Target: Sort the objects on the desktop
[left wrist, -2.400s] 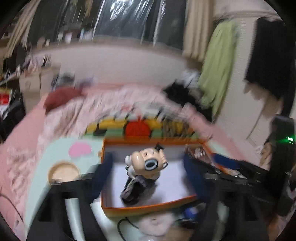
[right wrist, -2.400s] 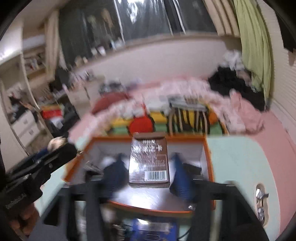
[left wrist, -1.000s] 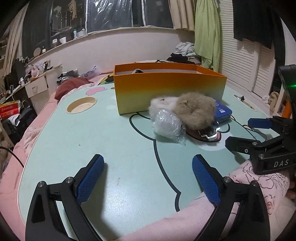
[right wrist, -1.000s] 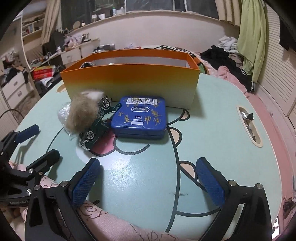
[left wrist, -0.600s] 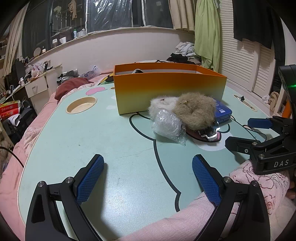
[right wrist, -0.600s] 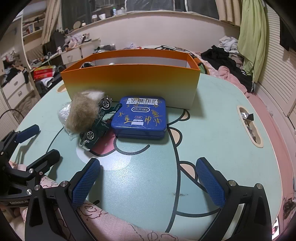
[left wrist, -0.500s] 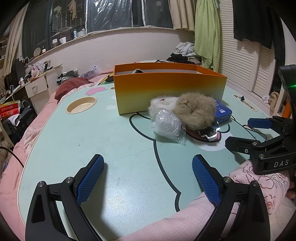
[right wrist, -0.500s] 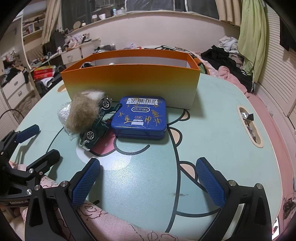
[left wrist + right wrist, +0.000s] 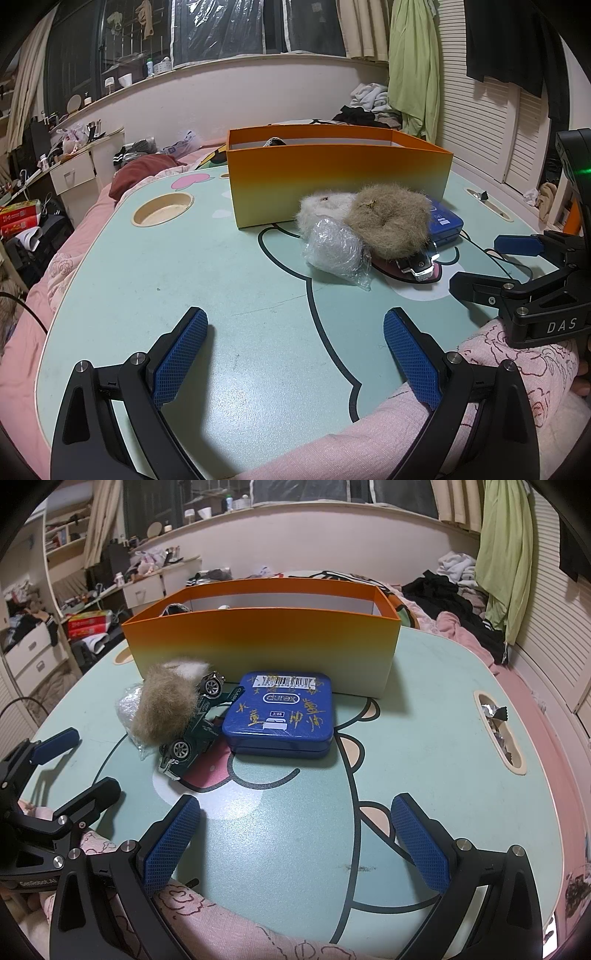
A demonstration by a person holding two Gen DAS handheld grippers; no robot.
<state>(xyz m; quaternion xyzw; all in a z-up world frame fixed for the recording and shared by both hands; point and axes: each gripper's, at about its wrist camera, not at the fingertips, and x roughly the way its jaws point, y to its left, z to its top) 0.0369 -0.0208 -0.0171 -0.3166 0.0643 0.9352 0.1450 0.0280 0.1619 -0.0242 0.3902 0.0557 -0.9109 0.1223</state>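
Left wrist view
Left gripper (image 9: pixel 295 343): its fingers are spreading wide over bare table (image 9: pixel 184 266), holding nothing.
Landmark: the orange box (image 9: pixel 338 177) is standing upright at the far side of the table.
Loose things: a brown fur ball (image 9: pixel 388 225), a white fur ball (image 9: pixel 321 210) and a crinkled plastic bag (image 9: pixel 336 251) are bunching together just in front of the box, ahead and right of these fingers.
Hidden: the toy car (image 9: pixel 415 264) is showing only its chrome end under the brown fur; the blue tin (image 9: pixel 443 221) is peeking out behind it.

Right wrist view
Right gripper (image 9: pixel 295 845): the fingers are also gaping wide and empty, near the table's front edge.
Blue tin (image 9: pixel 282 712): it is lying flat just in front of the box (image 9: pixel 262 650), straight ahead of these fingers, long axis running toward the box.
Nearer gripper: the right one is looking nearer to the tin, the left gripper (image 9: pixel 77 760) nearer to the fur and bag.
Toy car (image 9: pixel 195 723): it is touching the tin's left edge, tilting, partly under the fur.
Hard to tell: the box's contents are mostly hiding behind its wall.
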